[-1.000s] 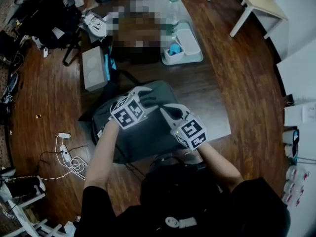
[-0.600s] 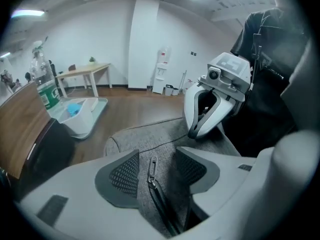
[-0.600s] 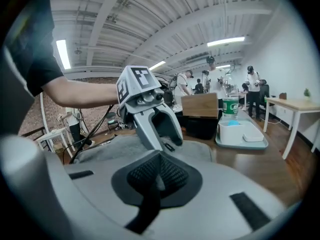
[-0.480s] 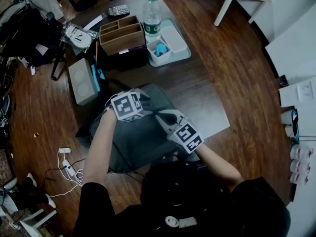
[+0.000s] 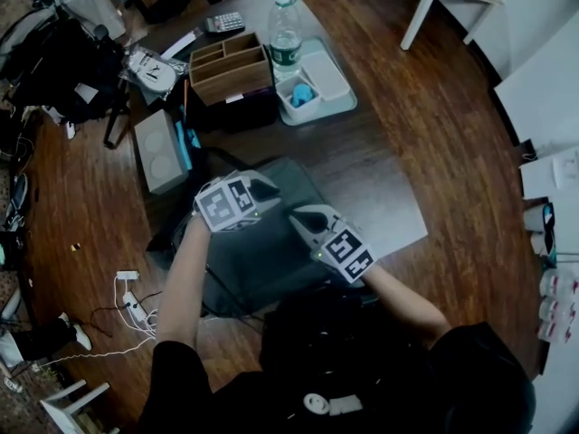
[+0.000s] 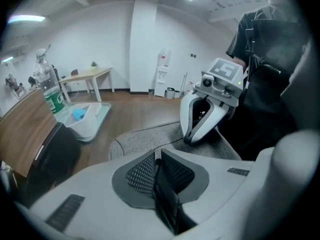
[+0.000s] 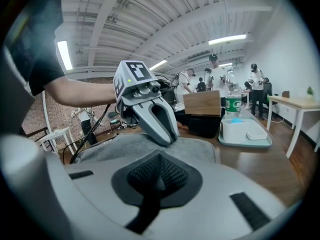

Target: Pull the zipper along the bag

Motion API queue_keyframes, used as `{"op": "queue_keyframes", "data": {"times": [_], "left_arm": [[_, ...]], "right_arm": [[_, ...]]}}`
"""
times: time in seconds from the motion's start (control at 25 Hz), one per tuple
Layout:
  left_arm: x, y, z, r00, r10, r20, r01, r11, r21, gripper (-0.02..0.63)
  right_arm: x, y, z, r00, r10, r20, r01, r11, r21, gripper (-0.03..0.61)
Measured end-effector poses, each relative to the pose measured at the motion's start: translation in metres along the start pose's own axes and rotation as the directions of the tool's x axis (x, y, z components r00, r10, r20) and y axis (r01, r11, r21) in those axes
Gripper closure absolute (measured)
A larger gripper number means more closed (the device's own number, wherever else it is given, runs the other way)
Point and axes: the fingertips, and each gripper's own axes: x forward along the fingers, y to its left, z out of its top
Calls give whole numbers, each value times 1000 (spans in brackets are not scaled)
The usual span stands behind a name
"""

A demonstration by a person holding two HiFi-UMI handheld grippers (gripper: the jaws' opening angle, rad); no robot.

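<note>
If the left gripper [image 6: 156, 160] has bitten loose fabric rather than the pull, dragging will likely slip off or jam the zipper. Jaws closing, nearly together, dark strip [image 6: 165, 199] pinched between pads; can't tell which. Right gripper [image 7: 159, 160] clenched, nearby. Grey bag [image 5: 258, 265] lies under both.

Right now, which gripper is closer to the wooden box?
Left. The left gripper, jaws closing on a dark tab, sits at the far side of the bag, toward the wooden box. The right gripper is farther back, on the near side.
</note>
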Motion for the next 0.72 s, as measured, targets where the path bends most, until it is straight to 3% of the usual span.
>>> {"op": "queue_keyframes", "data": {"times": [0.2,0.36,0.48,0.72], "left_arm": [[-34,7,-4,991,81,102,-73,994,-83,607],[-36,7,-11,989,98,109,-86,990,-111,607],[-34,9,-14,989,126,73,-120,990,-78,607],[-27,12,-14,984,179,-8,-178,981,70,606]], "right_arm": [[1,-1,-1,1000,16,7,-16,1000,3,569],[2,-1,-2,1000,24,5,-24,1000,9,569],[3,-1,-3,1000,31,1,-31,999,11,569],[5,-2,-5,999,46,-7,-46,999,21,569]]}}
